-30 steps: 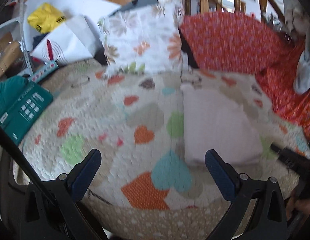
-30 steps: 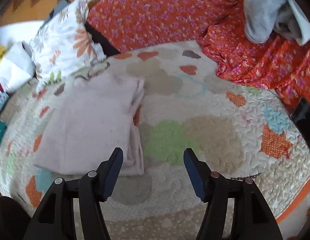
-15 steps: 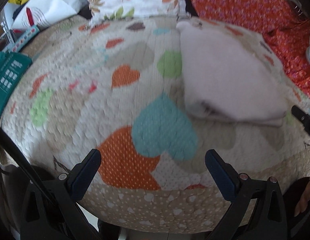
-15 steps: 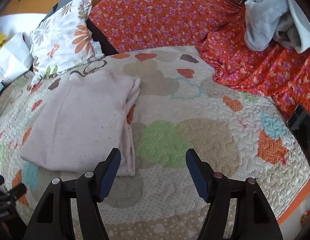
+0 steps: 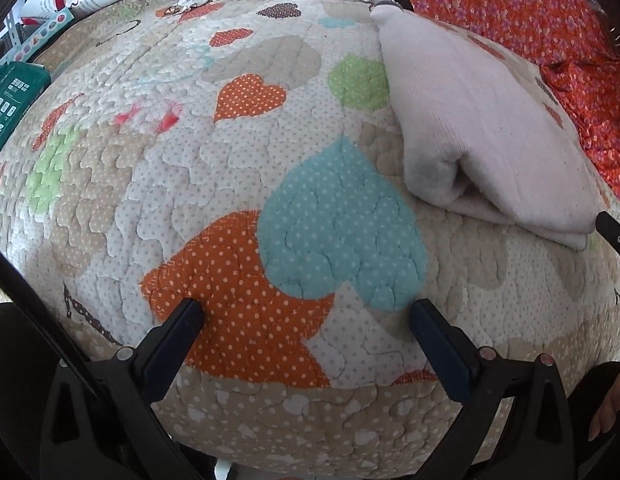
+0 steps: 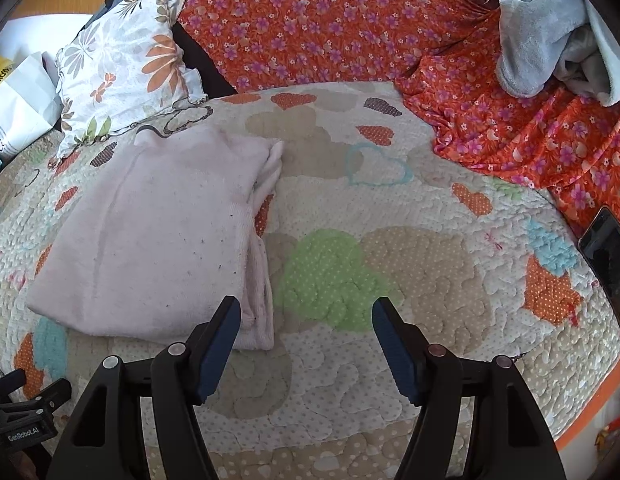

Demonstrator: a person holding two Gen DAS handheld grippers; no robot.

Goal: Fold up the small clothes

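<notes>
A pale pink garment (image 5: 482,128) lies folded into a rectangle on the heart-patterned quilt (image 5: 246,160). My left gripper (image 5: 306,312) hangs open low over the quilt's orange and teal hearts, to the left of the garment's near edge, with nothing between its fingers. In the right wrist view the garment (image 6: 158,232) fills the left half. My right gripper (image 6: 306,312) stands open at the garment's near right corner. Its left finger (image 6: 220,332) overlaps that corner in the picture, and nothing sits between the pads.
A floral pillow (image 6: 126,60) and an orange flowered cover (image 6: 350,28) bound the back. Grey clothes (image 6: 550,32) are heaped at the far right. A dark phone (image 6: 610,260) lies at the quilt's right edge. A teal box (image 5: 10,92) is at the left.
My left gripper has sunk towards the quilt and tipped downward, so the garment now sits upper right in its view. The right gripper's jaws stand slightly wider; it barely moved.
</notes>
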